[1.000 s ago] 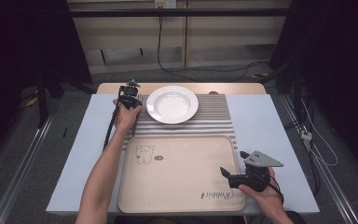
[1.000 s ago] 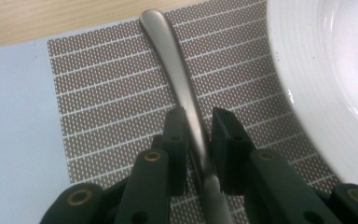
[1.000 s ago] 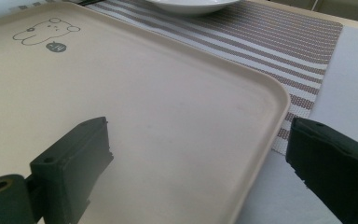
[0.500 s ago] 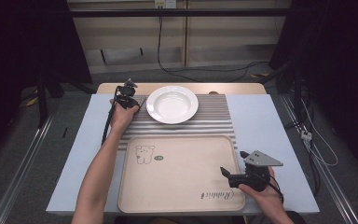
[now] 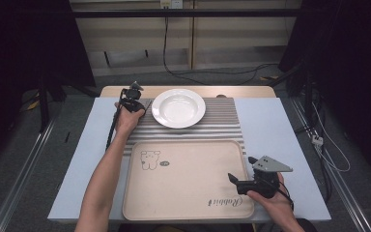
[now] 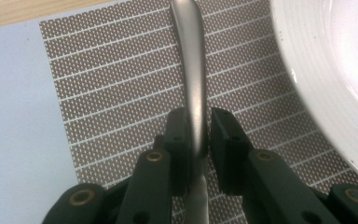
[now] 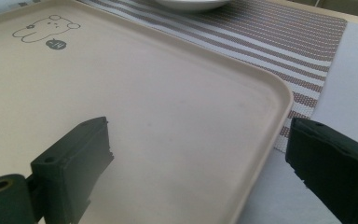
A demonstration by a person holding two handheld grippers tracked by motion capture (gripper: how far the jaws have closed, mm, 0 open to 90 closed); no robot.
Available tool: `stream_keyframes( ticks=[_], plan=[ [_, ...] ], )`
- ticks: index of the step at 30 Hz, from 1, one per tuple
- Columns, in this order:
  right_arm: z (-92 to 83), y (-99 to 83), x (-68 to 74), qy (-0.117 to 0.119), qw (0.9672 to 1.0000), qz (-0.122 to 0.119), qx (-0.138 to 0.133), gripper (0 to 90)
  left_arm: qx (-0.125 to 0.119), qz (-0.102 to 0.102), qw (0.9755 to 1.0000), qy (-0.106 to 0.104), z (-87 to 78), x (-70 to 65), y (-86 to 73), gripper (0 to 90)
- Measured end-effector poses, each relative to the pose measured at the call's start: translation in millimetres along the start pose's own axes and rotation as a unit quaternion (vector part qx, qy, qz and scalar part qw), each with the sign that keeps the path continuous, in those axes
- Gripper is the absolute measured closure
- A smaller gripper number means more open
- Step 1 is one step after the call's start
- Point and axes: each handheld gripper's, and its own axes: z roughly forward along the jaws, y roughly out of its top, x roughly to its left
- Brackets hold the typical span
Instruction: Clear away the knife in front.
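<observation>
On the far left of the table, in the high view, the left gripper (image 5: 134, 93) is seen held just beside the white round ceramic plate (image 5: 178, 108), over the brown-and-white striped woven placemat (image 5: 222, 123); the right gripper (image 5: 239, 181) is held at the near right corner of the beige rectangular plastic tray (image 5: 188, 179) printed with a bear.

Left gripper view: a slim, smooth, silver metal utensil handle (image 6: 192, 70) is shown, gently curved and matt. It is clamped between the two pads of the left gripper (image 6: 199, 140), running forward from the jaws across the placemat (image 6: 112, 93), near the plate (image 6: 326, 70) rim.

Right gripper view: the jaws of the right gripper (image 7: 200, 154) are spread wide, nothing gripped, straddling the tray (image 7: 177, 121) edge.
</observation>
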Motion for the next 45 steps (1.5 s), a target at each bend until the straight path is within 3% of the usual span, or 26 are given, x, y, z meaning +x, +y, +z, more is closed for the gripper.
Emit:
stream_keyframes(
  ticks=[3, 7, 11, 15, 20, 28, 29, 36, 45],
  plan=[
    [0.0, 0.0, 0.2, 0.0, 1.0, 0.001, 0.001, 6.5, 0.006, 0.002, 1.0, 0.006, 0.8, -3.3, 2.5, 79.6],
    [-1.2, -0.5, 0.9, 0.0, 1.0, 0.0, 0.002, 6.6, 0.009, 0.024, 0.9996, 0.011, 0.4, -4.2, 3.0, 79.9],
    [-0.8, -0.6, 0.3, 0.0, 1.0, 0.001, 0.002, 6.6, 0.005, 0.014, 0.9999, 0.006, 0.2, -4.2, 2.1, 79.9],
    [-0.2, -0.5, -0.3, -0.002, 1.0, 0.001, 0.003, 6.6, 0.007, 0.019, 0.9998, -0.001, -1.2, -2.6, 0.9, 79.9],
    [-0.6, -0.4, 0.1, -0.003, 1.0, 0.0, 0.002, 6.6, 0.01, 0.01, 0.9999, 0.009, -3.1, -0.6, -0.7, 79.9],
    [-0.4, -0.4, 0.4, -0.002, 1.0, 0.0, 0.003, 6.6, 0.008, 0.024, 0.9997, 0.008, -9.4, -0.3, -1.9, 79.9],
    [-0.5, -0.4, 0.6, -0.002, 1.0, -0.002, 0.003, 6.6, 0.005, 0.015, 0.9998, 0.007, -9.9, -1.1, -2.4, 79.9],
    [-0.9, -0.3, 0.6, -0.002, 1.0, -0.001, 0.002, 6.6, 0.022, 0.025, 0.9994, 0.008, -6.2, -0.4, -4.3, 79.9],
    [-0.3, -0.3, 0.3, 0.0, 1.0, 0.0, 0.002, 6.6, 0.011, 0.02, 0.9997, 0.011, -3.6, -1.9, -2.8, 77.4]
  ],
)
